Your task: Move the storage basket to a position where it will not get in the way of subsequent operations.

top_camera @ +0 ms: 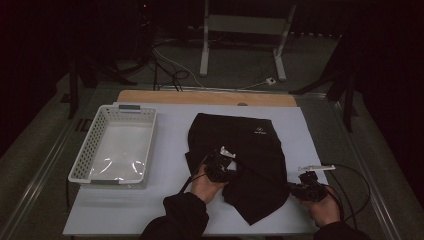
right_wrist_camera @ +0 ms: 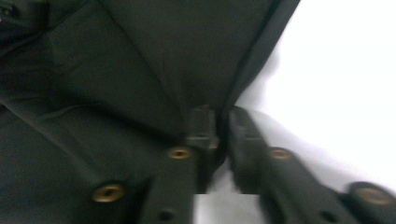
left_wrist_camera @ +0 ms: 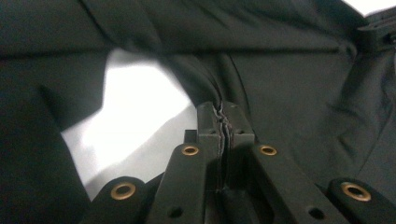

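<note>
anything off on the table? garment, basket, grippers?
Nothing damaged or spilled. The black garment lies crumpled and skewed on the white table, its lower corner trailing toward the near edge. Left gripper and right gripper are each shut on a fold of it. The white basket sits square, apart from it.
</note>
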`<state>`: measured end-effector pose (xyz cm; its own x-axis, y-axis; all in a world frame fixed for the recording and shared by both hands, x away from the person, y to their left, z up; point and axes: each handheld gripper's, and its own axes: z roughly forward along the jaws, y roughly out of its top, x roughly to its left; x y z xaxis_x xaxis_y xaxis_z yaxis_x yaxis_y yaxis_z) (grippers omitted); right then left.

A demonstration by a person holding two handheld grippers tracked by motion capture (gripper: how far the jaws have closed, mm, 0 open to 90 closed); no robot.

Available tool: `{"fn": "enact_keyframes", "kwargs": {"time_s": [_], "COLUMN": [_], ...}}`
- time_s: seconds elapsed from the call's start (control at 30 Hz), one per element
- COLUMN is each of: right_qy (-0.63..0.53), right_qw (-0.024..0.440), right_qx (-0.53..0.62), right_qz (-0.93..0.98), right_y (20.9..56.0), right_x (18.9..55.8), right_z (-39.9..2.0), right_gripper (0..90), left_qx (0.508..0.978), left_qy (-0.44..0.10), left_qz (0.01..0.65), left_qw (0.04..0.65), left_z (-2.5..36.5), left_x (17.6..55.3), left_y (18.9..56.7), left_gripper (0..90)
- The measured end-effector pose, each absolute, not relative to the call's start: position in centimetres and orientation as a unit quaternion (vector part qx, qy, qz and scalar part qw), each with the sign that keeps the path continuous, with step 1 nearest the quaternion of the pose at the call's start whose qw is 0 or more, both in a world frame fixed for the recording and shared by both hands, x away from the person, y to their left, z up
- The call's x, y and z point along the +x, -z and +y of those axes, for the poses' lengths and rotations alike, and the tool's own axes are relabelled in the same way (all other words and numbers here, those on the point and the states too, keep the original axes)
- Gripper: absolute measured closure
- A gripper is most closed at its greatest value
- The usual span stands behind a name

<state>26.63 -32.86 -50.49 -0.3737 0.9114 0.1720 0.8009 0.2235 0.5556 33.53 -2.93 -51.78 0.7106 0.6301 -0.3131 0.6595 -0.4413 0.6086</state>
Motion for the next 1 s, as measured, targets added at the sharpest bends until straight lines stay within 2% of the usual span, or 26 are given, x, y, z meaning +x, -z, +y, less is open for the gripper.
{"fn": "enact_keyframes", "kwargs": {"time_s": [0.03, 0.23, 0.3, 0.43, 0.57, 0.63, 0.73, 0.8, 1.0], "right_qy": [-0.291, -0.310, -0.310, -0.314, -0.319, -0.318, -0.314, -0.314, -0.332], "right_qw": [0.099, 0.140, 0.162, 0.146, 0.126, 0.118, 0.108, 0.108, 0.109], "right_qx": [0.552, 0.563, 0.566, 0.573, 0.576, 0.579, 0.585, 0.586, 0.595], "right_qz": [0.775, 0.754, 0.746, 0.743, 0.742, 0.741, 0.740, 0.739, 0.724], "right_y": [50.4, 49.9, 49.8, 50.2, 50.2, 50.3, 50.4, 50.3, 49.7], "right_x": [26.7, 28.1, 28.5, 28.5, 27.6, 27.2, 26.8, 26.7, 25.3], "right_z": [-32.8, -33.7, -33.9, -34.2, -34.3, -34.3, -34.4, -34.3, -34.8], "right_gripper": [88.4, 89.0, 88.4, 71.6, 57.4, 53.5, 49.6, 47.4, 45.5], "left_qx": [0.845, 0.831, 0.833, 0.839, 0.847, 0.852, 0.858, 0.859, 0.863], "left_qy": [0.019, 0.007, 0.004, 0.015, 0.020, 0.020, 0.028, 0.036, 0.037], "left_qz": [0.383, 0.403, 0.405, 0.396, 0.381, 0.373, 0.364, 0.361, 0.358], "left_qw": [0.371, 0.383, 0.377, 0.374, 0.369, 0.366, 0.361, 0.361, 0.354], "left_z": [-2.8, -2.7, -2.9, -3.0, -3.1, -3.0, -2.8, -2.6, -1.8], "left_x": [33.7, 34.9, 35.0, 34.7, 33.7, 33.1, 32.4, 32.1, 30.8], "left_y": [51.7, 51.3, 51.5, 51.9, 51.8, 51.8, 52.0, 52.0, 51.9], "left_gripper": [88.0, 86.0, 74.2, 57.6, 55.4, 59.4, 78.8, 85.6, 87.1]}}
